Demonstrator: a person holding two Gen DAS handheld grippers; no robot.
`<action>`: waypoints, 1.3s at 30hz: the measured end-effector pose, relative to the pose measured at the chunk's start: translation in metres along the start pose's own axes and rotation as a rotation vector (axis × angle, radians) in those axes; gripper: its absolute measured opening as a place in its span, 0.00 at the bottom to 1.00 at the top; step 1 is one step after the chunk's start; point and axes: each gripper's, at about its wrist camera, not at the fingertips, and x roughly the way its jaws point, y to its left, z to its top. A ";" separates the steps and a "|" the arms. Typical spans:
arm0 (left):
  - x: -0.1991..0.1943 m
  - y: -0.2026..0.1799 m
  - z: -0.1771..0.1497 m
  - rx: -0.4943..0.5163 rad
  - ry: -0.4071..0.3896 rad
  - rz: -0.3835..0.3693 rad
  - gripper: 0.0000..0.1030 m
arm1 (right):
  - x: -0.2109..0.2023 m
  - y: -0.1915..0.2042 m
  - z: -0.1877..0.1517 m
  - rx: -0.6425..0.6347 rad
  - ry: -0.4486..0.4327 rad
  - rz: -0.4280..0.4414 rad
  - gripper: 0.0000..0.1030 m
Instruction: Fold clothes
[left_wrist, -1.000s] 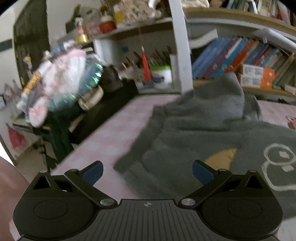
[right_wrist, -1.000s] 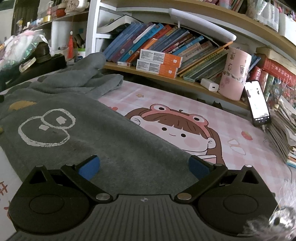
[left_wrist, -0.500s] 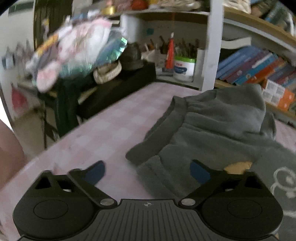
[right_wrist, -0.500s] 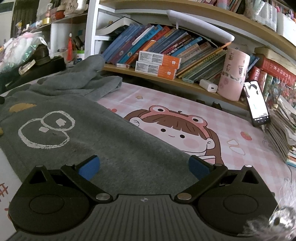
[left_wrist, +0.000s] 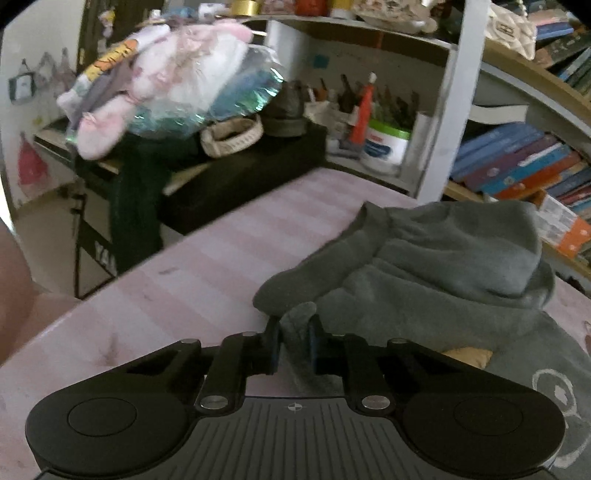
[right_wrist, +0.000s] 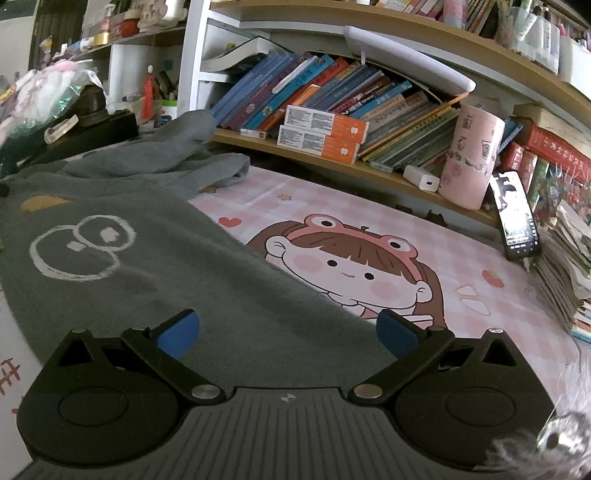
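Note:
A grey fleece hoodie with a white cartoon outline lies spread on a pink checked table mat. My left gripper is shut on a fold of the hoodie's left edge, near its sleeve. In the right wrist view the hoodie covers the left half of the mat, with the hood bunched at the back. My right gripper is open and empty, low over the hoodie's right hem.
Bookshelves run along the back. A pink cup, a phone and a paper stack stand at the right. A black stand with bagged toys is beyond the mat's left edge.
My left gripper has moved toward the hoodie's left edge and closed on the cloth. My right gripper has stayed open and almost still.

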 end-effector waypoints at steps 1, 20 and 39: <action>0.000 -0.001 0.000 0.011 0.006 0.010 0.17 | 0.000 0.000 0.000 0.001 0.001 0.001 1.00; -0.023 -0.122 -0.004 0.302 -0.105 -0.368 0.66 | 0.009 -0.005 -0.001 0.036 0.050 -0.005 1.00; -0.013 -0.140 -0.035 0.382 -0.121 -0.495 0.89 | 0.022 -0.021 0.024 0.220 0.033 0.111 1.00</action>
